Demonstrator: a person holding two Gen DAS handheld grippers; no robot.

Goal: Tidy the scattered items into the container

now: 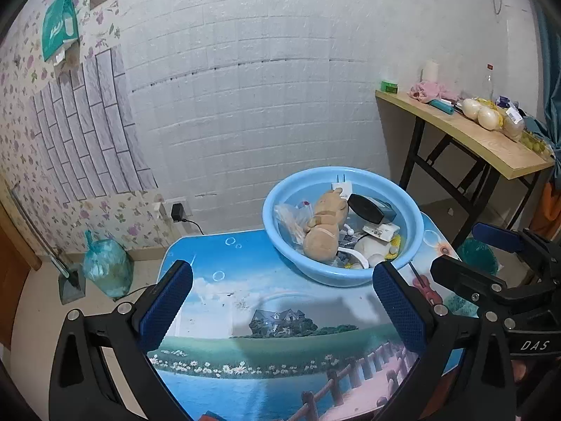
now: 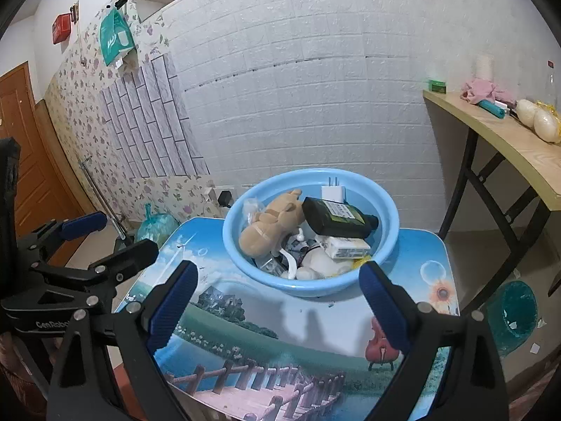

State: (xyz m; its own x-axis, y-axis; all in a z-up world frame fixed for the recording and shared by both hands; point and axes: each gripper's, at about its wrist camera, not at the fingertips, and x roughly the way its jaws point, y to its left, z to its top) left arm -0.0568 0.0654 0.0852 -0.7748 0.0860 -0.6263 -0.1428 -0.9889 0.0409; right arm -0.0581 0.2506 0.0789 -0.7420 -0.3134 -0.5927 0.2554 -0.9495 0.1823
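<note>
A light blue basin (image 1: pixel 342 224) is seen standing on a small table (image 1: pixel 245 280) printed with a landscape scene, toward the table's far edge and nearer its far right corner in the left wrist view. The basin is filled with gathered items: a tan plush toy (image 1: pixel 324 224) is laid along the middle, a clear plastic bag (image 1: pixel 289 219) is pressed against the basin's left wall, a black bottle (image 1: pixel 370 207) is propped across the right side, and a white plug adapter (image 1: pixel 338 184) is leaned against the far wall. A white plush toy (image 1: pixel 370 247) and a small white box (image 1: pixel 380 229) are found at the near right of the basin, beneath the bottle.

The left gripper (image 1: pixel 280 305) is held above the near half of the table, its blue-padded jaws spread wide with nothing between them. The right gripper (image 2: pixel 278 301) is held likewise over the near part of the table, jaws wide apart and empty, with the basin just beyond its fingertips. Each gripper is also caught at the side of the other's camera view.

A wooden side table (image 1: pixel 491 140) with black legs is placed to the right against the white brick-pattern wall, and a tied green plastic bag (image 1: pixel 107 268) is set on the floor beside the table's far left corner.
</note>
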